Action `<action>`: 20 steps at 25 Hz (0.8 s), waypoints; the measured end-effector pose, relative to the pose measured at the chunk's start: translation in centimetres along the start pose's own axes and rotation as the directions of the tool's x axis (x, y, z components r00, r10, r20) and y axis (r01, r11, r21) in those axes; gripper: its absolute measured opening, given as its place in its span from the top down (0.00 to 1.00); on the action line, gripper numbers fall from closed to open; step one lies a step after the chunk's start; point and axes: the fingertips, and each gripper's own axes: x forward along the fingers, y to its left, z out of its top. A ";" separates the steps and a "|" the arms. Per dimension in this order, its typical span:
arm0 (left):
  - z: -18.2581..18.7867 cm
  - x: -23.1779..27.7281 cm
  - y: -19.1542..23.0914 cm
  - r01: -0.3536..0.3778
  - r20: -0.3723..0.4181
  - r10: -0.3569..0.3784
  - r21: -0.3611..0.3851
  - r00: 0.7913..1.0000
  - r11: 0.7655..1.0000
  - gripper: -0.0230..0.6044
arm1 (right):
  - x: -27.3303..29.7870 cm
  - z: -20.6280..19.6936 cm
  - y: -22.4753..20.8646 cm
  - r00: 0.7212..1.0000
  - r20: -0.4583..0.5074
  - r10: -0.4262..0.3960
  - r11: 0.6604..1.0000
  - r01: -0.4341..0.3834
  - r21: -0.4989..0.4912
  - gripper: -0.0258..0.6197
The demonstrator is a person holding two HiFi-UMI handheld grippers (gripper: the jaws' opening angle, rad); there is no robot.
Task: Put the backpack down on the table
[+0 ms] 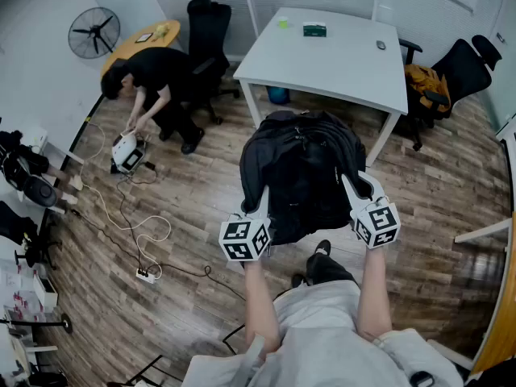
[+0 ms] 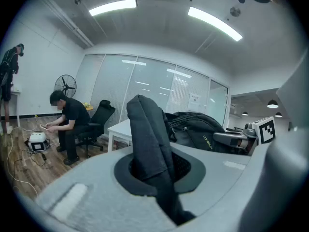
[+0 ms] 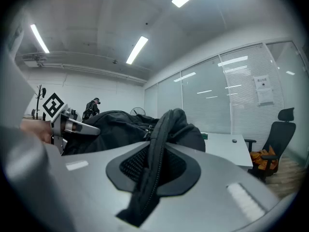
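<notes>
Nearest: Left gripper point(image 2: 157, 170), squeezed shut on a thick black padded strap point(image 2: 147, 129), with the strap sticking up from between the jaws. Right gripper point(image 3: 154, 170) squeezed shut too, on a thin black strap with a zip line point(image 3: 161, 139). No gap to see beside the cloth in either one.

Just past the tongs: the big black soft cloth backpack point(image 1: 302, 176), hanging up in the air from both straps. Under it, only the brown wooden floor point(image 1: 201, 208). Not touching the floor, and not on the table yet.

A bit farther on: the white flat-topped table point(image 1: 347, 71), near, just past the top of the bag in the head view. On it, far back, a small green box point(image 1: 314, 29) and a small dark round thing point(image 1: 380, 45). Lots of bare white top at the front.

Farthest off: a person in black point(image 1: 153, 75) bending down to the floor, next to a black office chair point(image 1: 208, 22) and a round black fan point(image 1: 94, 32).

Done so far: bag up off the ground and held tight on both sides. Left to do, most likely: carry it forward over the table, lower it onto the bare part, then open both tongs and let go. About half done, at a guess.
</notes>
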 end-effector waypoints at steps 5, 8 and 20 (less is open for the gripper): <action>0.2 -0.2 -0.3 0.002 0.016 -0.002 0.011 1.000 1.000 0.92 | 0.0 -0.1 0.2 1.000 0.007 0.008 1.000 -0.008 -0.001 0.89; 0.2 -0.2 -0.4 0.012 0.022 -0.012 0.015 1.000 1.000 0.92 | 0.0 -0.4 0.0 1.000 0.009 0.006 1.000 -0.007 0.009 0.89; 0.7 0.9 1.1 0.014 0.020 -0.015 0.023 1.000 1.000 0.92 | 2.3 -1.3 -0.2 1.000 -0.007 0.030 0.995 -0.029 0.090 0.88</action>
